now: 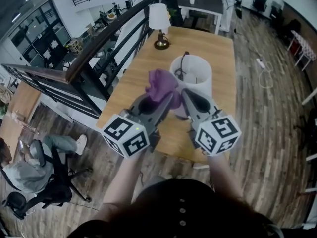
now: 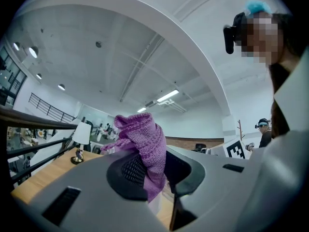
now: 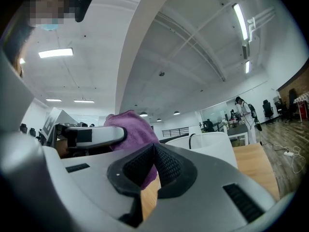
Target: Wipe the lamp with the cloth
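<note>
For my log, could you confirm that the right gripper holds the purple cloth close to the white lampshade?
Not quite: the left gripper holds the purple cloth, not the right gripper, as the left gripper view shows. It is close to the white lampshade.

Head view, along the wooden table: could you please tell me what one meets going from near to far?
Left gripper holding the cloth, with the right gripper beside it → large lamp → small lamp → white table beyond.

Two lamps, the near lamp [image 1: 198,81] and the far lamp [image 1: 159,17]; one purple cloth [image 1: 162,86]; one wooden table [image 1: 223,53].
</note>
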Demonstrator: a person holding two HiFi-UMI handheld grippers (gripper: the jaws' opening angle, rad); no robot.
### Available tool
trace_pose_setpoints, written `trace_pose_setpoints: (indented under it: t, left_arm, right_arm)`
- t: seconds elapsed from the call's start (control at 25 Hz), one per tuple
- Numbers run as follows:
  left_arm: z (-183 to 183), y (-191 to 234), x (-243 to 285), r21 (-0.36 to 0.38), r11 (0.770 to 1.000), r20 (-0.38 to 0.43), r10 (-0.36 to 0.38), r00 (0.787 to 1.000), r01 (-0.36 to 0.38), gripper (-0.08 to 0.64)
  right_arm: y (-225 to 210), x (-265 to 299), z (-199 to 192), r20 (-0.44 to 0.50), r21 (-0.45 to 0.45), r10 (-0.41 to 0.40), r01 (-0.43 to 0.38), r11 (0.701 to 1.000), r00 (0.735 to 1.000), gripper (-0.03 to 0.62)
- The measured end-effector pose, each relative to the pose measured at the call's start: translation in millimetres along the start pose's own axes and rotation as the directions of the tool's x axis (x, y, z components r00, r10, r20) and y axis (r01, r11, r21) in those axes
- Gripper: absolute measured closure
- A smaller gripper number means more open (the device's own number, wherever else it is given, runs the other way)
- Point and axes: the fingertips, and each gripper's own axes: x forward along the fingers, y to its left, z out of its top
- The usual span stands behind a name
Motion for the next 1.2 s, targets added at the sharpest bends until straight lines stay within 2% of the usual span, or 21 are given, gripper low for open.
trace_pose_setpoints:
  t: [0.32, 0.56, 0.92, 1.2]
  left_arm:
    - [26.7, 16.7, 8.5, 0.069, 0.997, 0.05, 0.019, 0.999, -0.022, 0.482]
    - [39.4, 27.2, 16.1, 0.089, 0.996, 0.072, 0.015, 0.997, -0.022, 0.482]
    - [33.3, 41.2, 29.3, 0.073, 0.997, 0.052, 0.032, 0.998, -0.036, 0.482]
    - [23.8, 47.4, 28.9, 0.052, 0.997, 0.036, 0.047, 0.998, -0.049, 0.482]
  right_arm:
    - [-1.8, 18.4, 20.3, 0.04, -0.008, 0.032, -0.032, 0.999, 0.999, 0.58]
    - [-3.7, 25.8, 19.7, 0.035, -0.03, 0.045, -0.044, 0.999, 0.998, 0.58]
    - [-6.2, 27.3, 21.7, 0.036, -0.027, 0.054, -0.053, 0.998, 0.998, 0.58]
    - [-1.0, 29.0, 13.7, 0.015, -0.063, 0.055, -0.054, 0.997, 0.998, 0.58]
